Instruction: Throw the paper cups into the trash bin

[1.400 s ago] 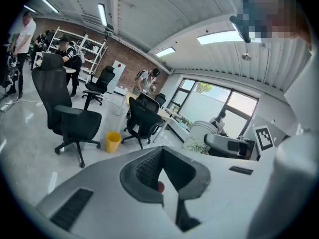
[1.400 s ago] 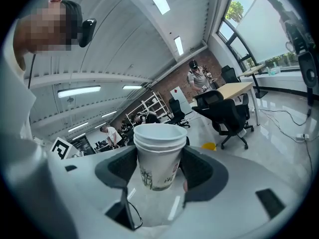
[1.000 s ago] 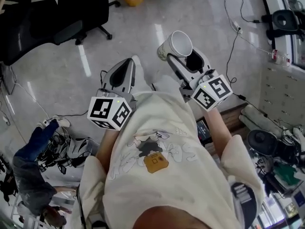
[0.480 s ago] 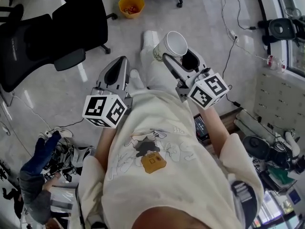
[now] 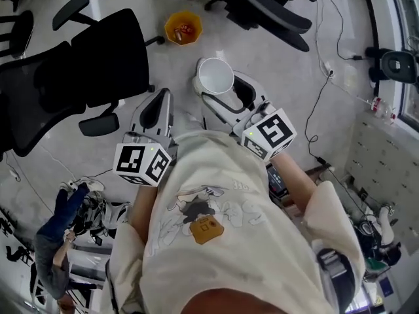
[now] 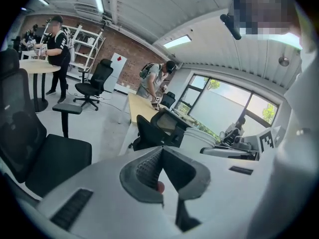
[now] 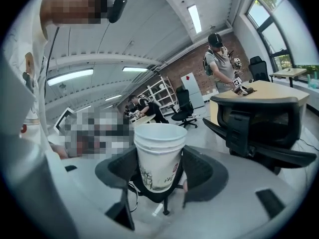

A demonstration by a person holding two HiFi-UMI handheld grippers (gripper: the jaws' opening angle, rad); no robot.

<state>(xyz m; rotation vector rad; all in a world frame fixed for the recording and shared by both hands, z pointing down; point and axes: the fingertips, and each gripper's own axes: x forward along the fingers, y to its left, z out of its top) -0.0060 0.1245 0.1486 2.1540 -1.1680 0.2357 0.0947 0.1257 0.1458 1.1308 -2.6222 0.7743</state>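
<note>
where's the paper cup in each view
Head view: paper cup upper centre, in the right hand-held gripper.
Left gripper view: small, right of centre, beside a black office chair.
Right gripper view: centre, between the jaws.
Shared landmark: likely that black office chair.

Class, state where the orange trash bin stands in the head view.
The trash bin stands on the floor at the top of the head view, right of the black chair, beyond the paper cup.
</note>
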